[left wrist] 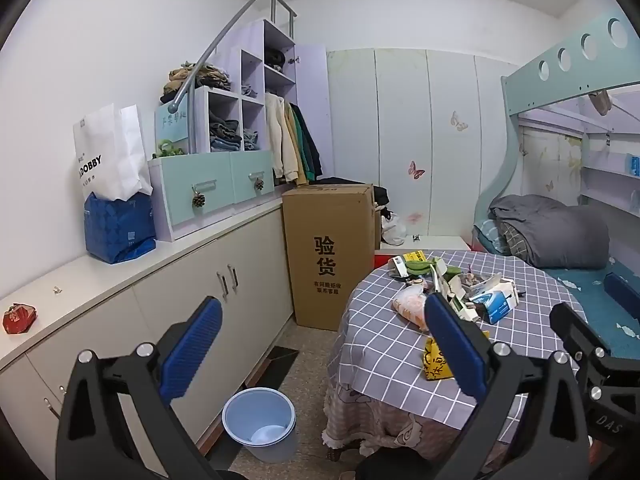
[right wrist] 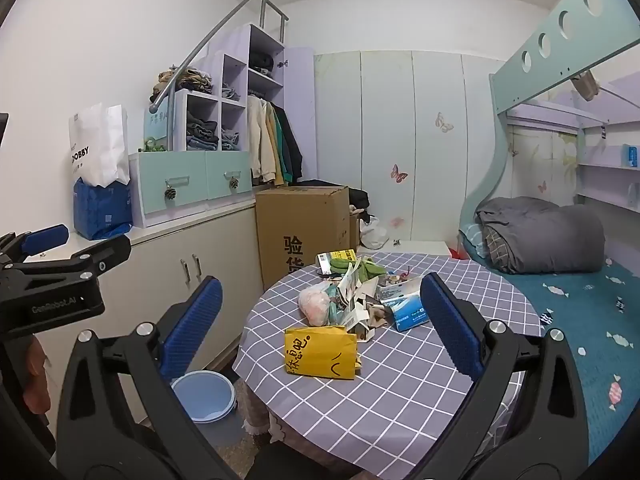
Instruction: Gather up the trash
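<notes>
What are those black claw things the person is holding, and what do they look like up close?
Two handheld grippers. The left gripper and right gripper each have a black plastic frame, silver bolts and two fingers faced with ribbed blue pads. White lettering marks the bodies.

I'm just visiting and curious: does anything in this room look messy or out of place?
Yes. Torn packaging, a yellow paper bag and a blue box lie heaped on the checked table, while the blue bin on the floor beside it looks nearly empty.

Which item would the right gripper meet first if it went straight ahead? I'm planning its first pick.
Probably the yellow paper bag nearest on the checked tablecloth; the open right gripper frames it, with the trash pile behind. Depth is unclear.
</notes>
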Demonstrator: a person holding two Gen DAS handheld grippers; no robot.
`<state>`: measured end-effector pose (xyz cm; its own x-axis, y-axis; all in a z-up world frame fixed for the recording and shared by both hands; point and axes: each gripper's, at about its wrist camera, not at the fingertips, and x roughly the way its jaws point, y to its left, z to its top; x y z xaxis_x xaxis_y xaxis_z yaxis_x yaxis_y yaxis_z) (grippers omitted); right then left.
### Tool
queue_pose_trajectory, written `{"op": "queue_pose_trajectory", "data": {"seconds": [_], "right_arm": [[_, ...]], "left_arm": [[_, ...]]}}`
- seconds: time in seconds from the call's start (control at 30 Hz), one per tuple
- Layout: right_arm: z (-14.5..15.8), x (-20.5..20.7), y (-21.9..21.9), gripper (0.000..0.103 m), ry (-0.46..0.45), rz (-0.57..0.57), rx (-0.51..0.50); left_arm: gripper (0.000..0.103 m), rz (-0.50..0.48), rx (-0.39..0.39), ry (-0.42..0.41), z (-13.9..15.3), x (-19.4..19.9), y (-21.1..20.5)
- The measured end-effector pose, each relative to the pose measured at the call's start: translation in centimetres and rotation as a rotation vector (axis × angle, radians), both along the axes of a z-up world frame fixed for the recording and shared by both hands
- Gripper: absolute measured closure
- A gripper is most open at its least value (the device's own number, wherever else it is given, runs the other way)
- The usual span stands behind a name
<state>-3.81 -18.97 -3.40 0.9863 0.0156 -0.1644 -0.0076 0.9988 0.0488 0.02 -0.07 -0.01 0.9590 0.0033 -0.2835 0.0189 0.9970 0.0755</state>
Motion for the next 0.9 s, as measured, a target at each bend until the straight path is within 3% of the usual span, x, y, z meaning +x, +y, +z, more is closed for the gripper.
{"op": "queue_pose_trajectory", "data": {"seconds": [0.9], "right_arm": [[-1.1,0.8,0.3,0.006,0.019,0.013,0.003]], "left_arm": [[0.004,0.001,-0.004,-0.001,0.0,0.0,0.0]]}}
